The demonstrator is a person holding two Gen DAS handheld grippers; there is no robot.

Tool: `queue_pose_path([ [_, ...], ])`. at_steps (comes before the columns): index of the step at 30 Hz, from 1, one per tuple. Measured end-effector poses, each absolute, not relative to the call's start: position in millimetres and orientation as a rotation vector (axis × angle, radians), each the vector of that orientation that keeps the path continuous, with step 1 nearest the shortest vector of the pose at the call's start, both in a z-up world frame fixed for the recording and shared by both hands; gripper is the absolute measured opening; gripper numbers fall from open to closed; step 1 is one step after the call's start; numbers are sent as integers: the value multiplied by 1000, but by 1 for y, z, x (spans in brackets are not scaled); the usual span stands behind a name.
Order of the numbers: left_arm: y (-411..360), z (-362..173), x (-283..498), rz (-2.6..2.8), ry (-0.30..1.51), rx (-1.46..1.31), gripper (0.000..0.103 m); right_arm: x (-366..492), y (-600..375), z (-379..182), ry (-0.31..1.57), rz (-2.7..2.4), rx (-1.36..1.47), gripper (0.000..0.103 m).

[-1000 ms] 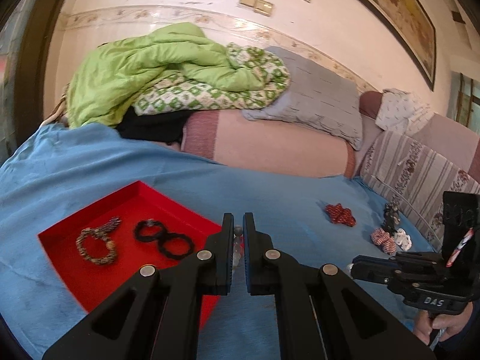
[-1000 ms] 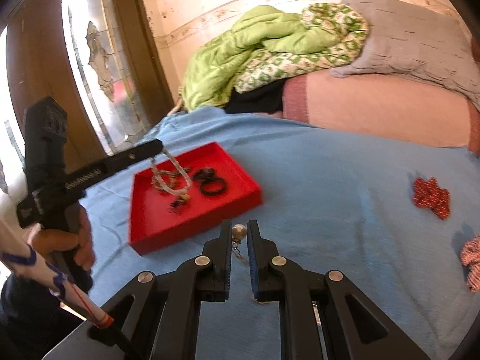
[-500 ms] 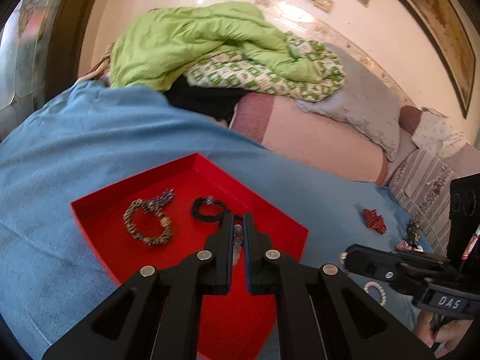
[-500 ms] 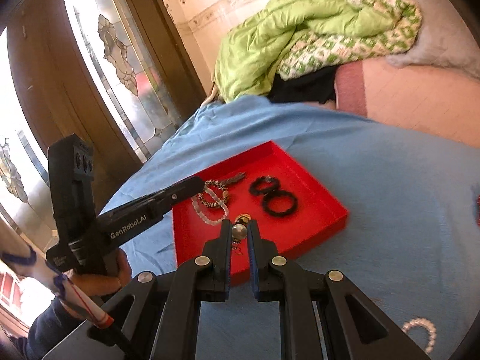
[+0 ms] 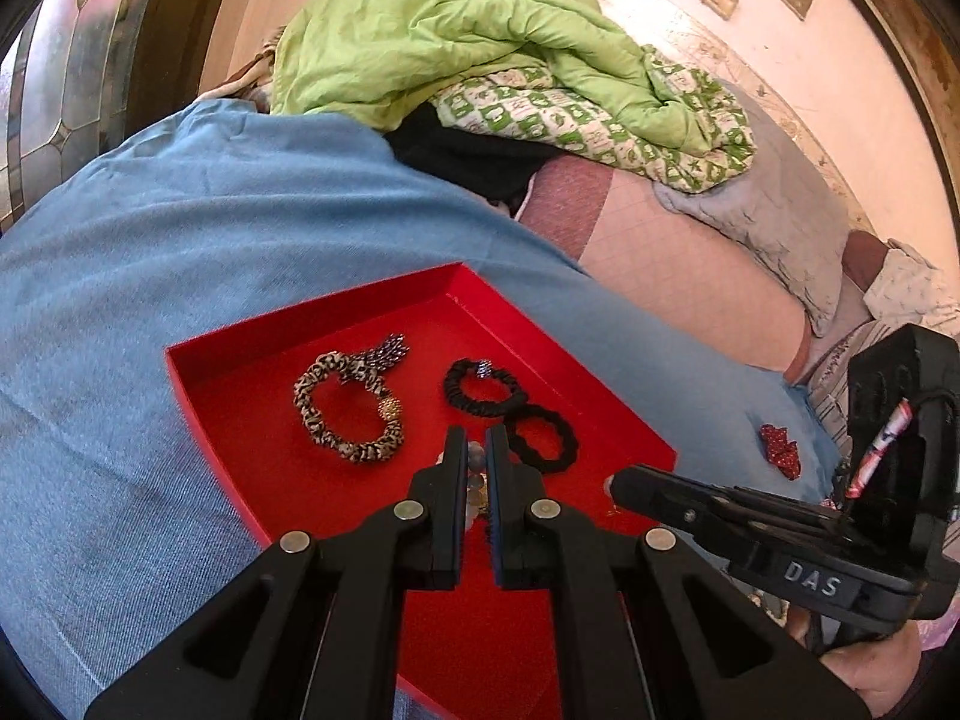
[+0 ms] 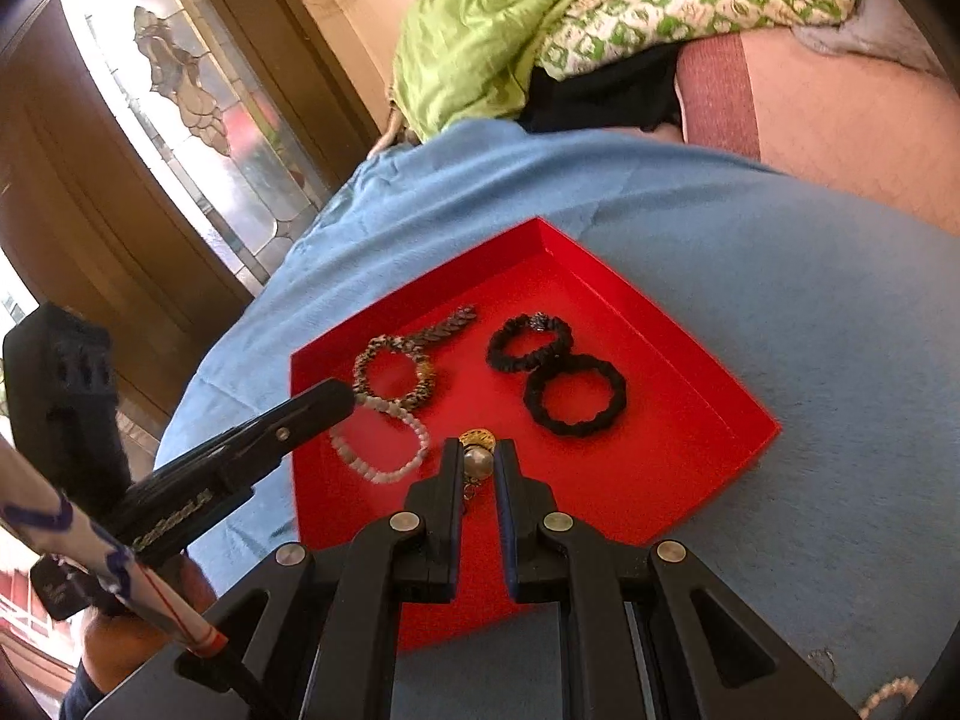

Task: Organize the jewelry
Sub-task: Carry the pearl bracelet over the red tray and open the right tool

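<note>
A red tray (image 5: 252, 336) (image 6: 708, 372) lies on the blue bed sheet. In it are a leopard-print scrunchie (image 5: 348, 408) (image 6: 393, 372) and two black scrunchies (image 5: 486, 387) (image 6: 573, 396). My left gripper (image 5: 476, 456) is shut on a white bead bracelet (image 6: 384, 444), which hangs over the tray's left part. My right gripper (image 6: 478, 459) is shut on a silver-and-gold earring (image 6: 478, 457) above the tray's near middle. The right gripper also shows in the left wrist view (image 5: 618, 483).
A green quilt (image 5: 456, 42) and grey pillow (image 5: 774, 204) lie at the bed's head. A red ornament (image 5: 780, 447) and another bead bracelet (image 6: 888, 693) lie on the sheet (image 6: 780, 276) right of the tray. A glazed wooden door (image 6: 150, 138) stands at left.
Both grippers have moved left and down over the red tray, carrying the bead bracelet and the earring. The tray now fills the middle of both views.
</note>
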State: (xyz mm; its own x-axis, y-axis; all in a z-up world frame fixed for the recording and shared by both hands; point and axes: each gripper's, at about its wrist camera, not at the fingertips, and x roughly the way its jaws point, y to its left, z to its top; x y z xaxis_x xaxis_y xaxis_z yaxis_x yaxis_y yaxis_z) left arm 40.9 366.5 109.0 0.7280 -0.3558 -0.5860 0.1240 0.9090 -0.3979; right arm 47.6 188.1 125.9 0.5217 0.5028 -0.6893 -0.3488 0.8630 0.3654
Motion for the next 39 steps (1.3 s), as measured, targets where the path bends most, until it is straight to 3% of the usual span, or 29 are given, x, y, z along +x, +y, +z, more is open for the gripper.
queue_pose_path([
  [17,371,96,50,-233,752,-349,6,76,200,91,978,437,176,11],
  [39,371,93,53,-212,774,-338,6,86,200,89,996,410,183,12],
])
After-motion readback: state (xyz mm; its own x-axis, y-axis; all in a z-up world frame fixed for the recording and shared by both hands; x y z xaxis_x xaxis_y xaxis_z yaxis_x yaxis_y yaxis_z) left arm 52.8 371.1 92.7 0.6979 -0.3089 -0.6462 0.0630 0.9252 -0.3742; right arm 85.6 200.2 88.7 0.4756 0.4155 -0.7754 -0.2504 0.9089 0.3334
